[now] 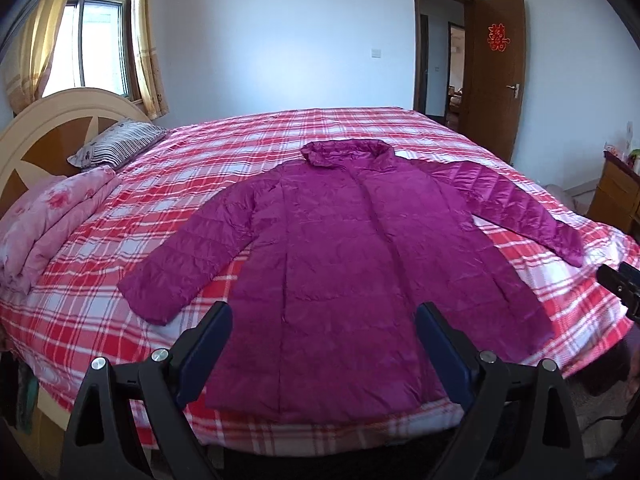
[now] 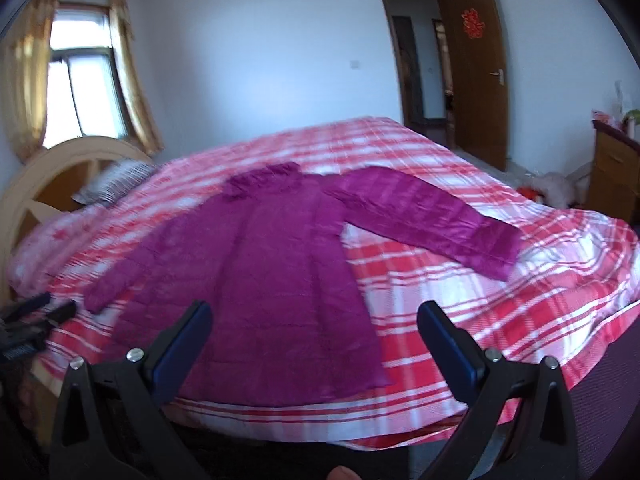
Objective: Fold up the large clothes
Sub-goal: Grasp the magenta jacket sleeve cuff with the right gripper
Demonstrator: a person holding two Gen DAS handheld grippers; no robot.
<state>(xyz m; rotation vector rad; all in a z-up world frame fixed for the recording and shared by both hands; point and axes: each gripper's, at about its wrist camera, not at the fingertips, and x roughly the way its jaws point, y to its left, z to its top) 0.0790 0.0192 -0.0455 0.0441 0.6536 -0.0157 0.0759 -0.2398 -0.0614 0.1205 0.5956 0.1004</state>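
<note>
The magenta jacket [image 1: 344,248] lies spread flat at the frame's centre on the plaid bed [image 1: 100,320], unfolded, so with the left gripper [image 1: 324,344] and right gripper [image 2: 314,340] both wide apart and empty, grasping a sleeve likely comes next.

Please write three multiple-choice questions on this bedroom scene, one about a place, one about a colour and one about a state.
1. Where does the jacket lie?
A. flat on the plaid bedspread
B. over the headboard
C. on the floor

2. What colour is the jacket?
A. navy
B. magenta purple
C. grey

3. How does the left gripper stand?
A. shut on a sleeve
B. shut and empty
C. open, holding nothing

Answers:
1 A, it is spread out front up on the bed.
2 B, shiny magenta quilted fabric in both views.
3 C, its fingers stand wide apart above the hem, as do those of the right gripper.
</note>
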